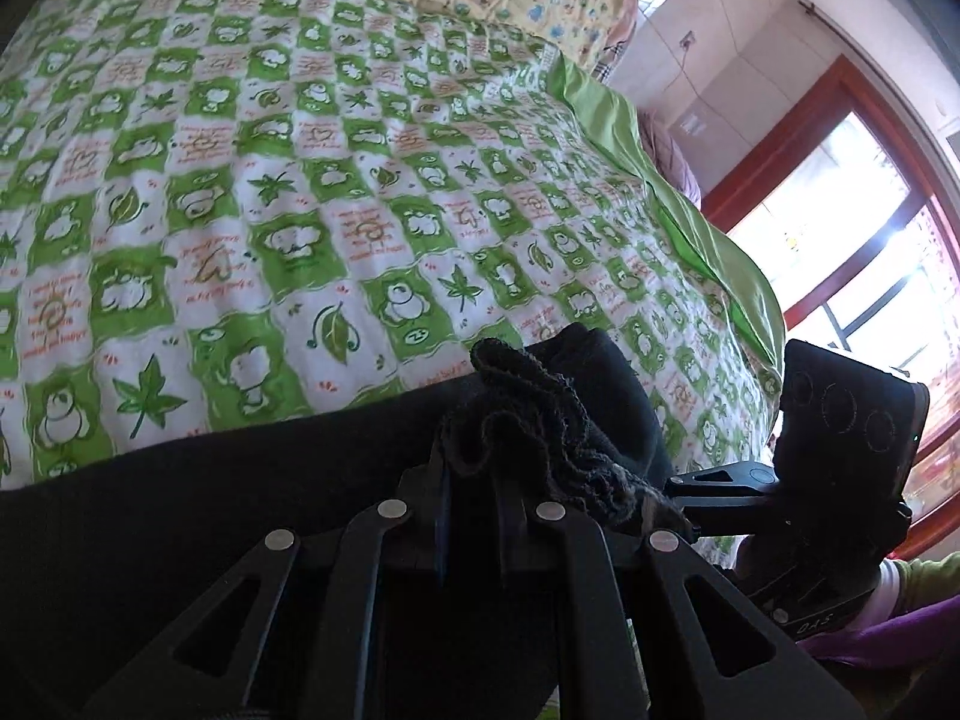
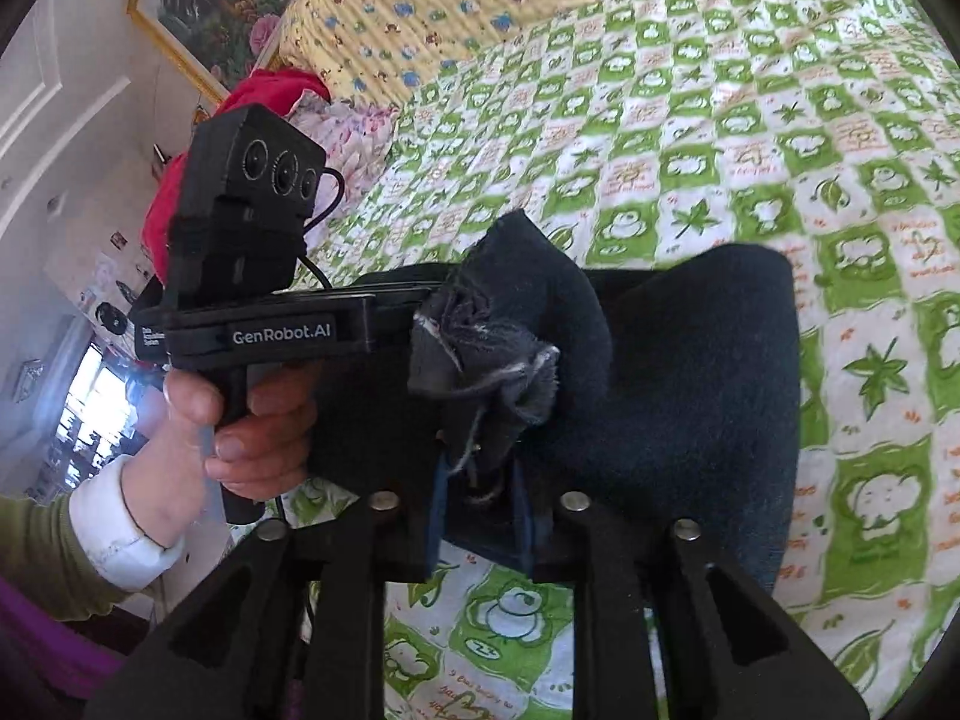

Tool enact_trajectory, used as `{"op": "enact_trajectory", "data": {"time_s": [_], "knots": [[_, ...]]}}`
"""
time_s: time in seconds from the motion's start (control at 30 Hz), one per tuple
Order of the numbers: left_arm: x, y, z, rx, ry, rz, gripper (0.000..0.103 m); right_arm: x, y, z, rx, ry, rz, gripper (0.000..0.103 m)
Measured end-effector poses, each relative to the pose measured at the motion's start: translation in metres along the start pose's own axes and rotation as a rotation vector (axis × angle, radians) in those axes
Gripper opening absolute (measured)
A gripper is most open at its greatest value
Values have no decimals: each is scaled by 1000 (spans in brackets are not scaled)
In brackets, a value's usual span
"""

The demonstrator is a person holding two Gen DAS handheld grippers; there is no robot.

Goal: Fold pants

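**A:** Where were the pants (image 2: 690, 390)?

**B:** Black, and lying on the green-checked quilt (image 1: 300, 180), across the part of it nearest me. One end was lifted off the quilt in a crumpled bunch, frayed threads showing, and both my tools met at that bunch.

**A:** What was your left hand-held gripper (image 1: 474, 468) doing?

**B:** It was clamped on the bunch, fingers nearly together, with the cloth spilling up over them. From the right-side camera I could see my left hand (image 2: 240, 420) round its handle, a white cuff (image 2: 132, 516) at the wrist, out past the quilt's edge.

**A:** And the right hand-held gripper (image 2: 480, 498)?

**B:** Its fingers stood a little apart, with cloth and a loose thread in the gap. I couldn't tell whether the pads were pressing on the cloth or only sitting beside it.

**A:** How did the rest of the pants lie?

**B:** They spread flat on the quilt beyond the bunch, with one rounded fold standing up from it. A yellow blanket (image 2: 480, 0) lay at the quilt's far end.
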State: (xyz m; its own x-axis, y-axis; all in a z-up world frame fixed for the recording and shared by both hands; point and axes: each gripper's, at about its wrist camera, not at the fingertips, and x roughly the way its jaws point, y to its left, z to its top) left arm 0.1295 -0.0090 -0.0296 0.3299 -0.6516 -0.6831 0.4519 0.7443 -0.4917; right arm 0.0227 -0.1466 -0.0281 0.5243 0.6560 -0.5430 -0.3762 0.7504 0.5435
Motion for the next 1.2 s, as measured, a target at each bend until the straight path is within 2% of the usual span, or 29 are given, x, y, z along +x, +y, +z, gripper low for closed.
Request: {"op": "enact_trajectory", "data": {"time_s": [0.07, 0.13, 0.2, 0.37, 0.6, 0.73, 1.07, 1.2], "knots": [[-5, 4, -4, -25, -5, 5, 14, 0, 5, -1, -15, 6, 12, 37], [-10, 6, -7, -57, -13, 18, 16, 0, 11, -1, -38, 17, 17, 40], [-18, 7, -9, -76, -32, 37, 17, 0, 18, 2, -56, 23, 14, 40], [-43, 12, -24, -140, -84, 77, 30, 1, 30, 5, -83, 33, 43, 40], [-76, 23, -52, -239, -149, 136, 33, 4, 47, 7, -115, 33, 66, 40], [-95, 32, -68, -316, -193, 168, 44, 7, 56, 11, -127, 33, 77, 41], [-151, 57, -120, -532, -332, 237, 45, 19, 74, 19, -155, 29, 103, 45], [-179, 56, -140, -588, -394, 310, 45, 30, 83, 21, -172, 48, 119, 45]]}}
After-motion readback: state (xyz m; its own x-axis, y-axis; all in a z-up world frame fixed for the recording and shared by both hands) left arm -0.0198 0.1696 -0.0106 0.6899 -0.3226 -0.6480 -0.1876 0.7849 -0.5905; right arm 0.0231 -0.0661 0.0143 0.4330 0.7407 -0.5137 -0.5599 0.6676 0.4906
